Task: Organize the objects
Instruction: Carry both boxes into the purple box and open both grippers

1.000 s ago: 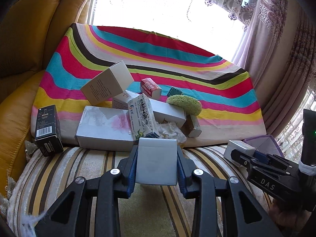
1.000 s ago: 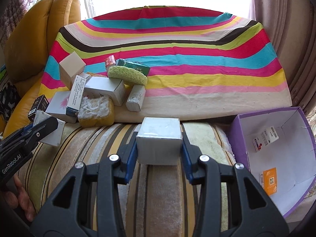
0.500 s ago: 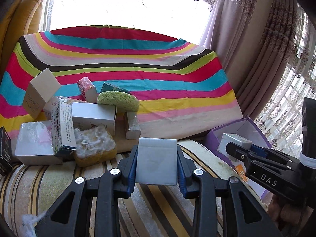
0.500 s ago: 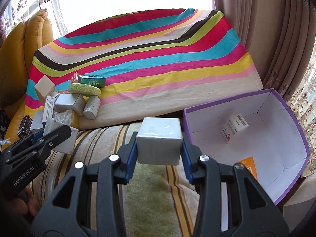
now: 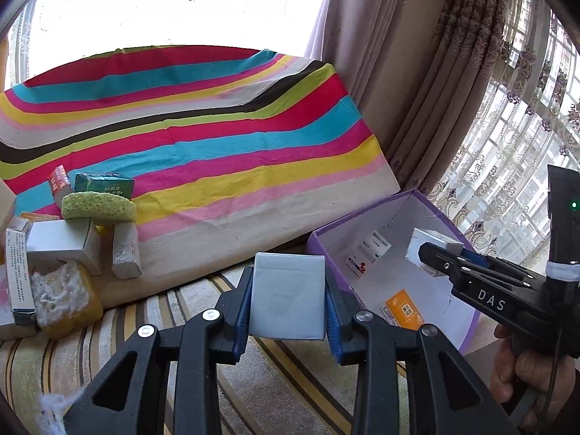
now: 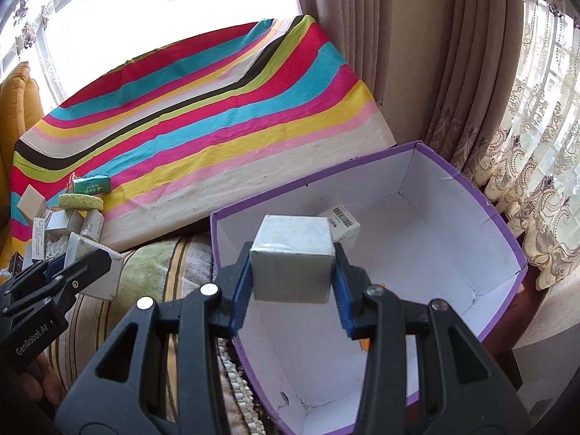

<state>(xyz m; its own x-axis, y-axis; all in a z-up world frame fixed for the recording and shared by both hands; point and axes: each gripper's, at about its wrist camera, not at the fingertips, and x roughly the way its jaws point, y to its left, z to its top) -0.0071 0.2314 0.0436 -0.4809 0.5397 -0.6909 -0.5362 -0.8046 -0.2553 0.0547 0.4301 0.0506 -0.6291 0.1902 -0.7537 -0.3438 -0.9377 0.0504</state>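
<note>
Right wrist view: right gripper (image 6: 293,276) clenched on white box (image 6: 293,266) above purple bin (image 6: 467,190) rim; left gripper (image 5: 287,299) likewise on grey box (image 5: 287,297).

Left gripper (image 5: 289,302): matt black plastic arms, blue rubbery pads, shiny metal rivets. Right gripper (image 6: 293,275): same build. Both held boxes are matt grey-white card, the cube (image 6: 293,260) with slightly scuffed edges. Purple box (image 6: 500,224), right of frame: cardboard, matt white inside, torn at a seam. Striped cloth (image 5: 203,137), centre: woven cotton, creased. Green sponge (image 5: 98,207), left: coarse, porous. Sofa cushion (image 5: 119,322), bottom: plush pile. Curtains (image 6: 398,54), upper right: heavy cloth, with lace.
</note>
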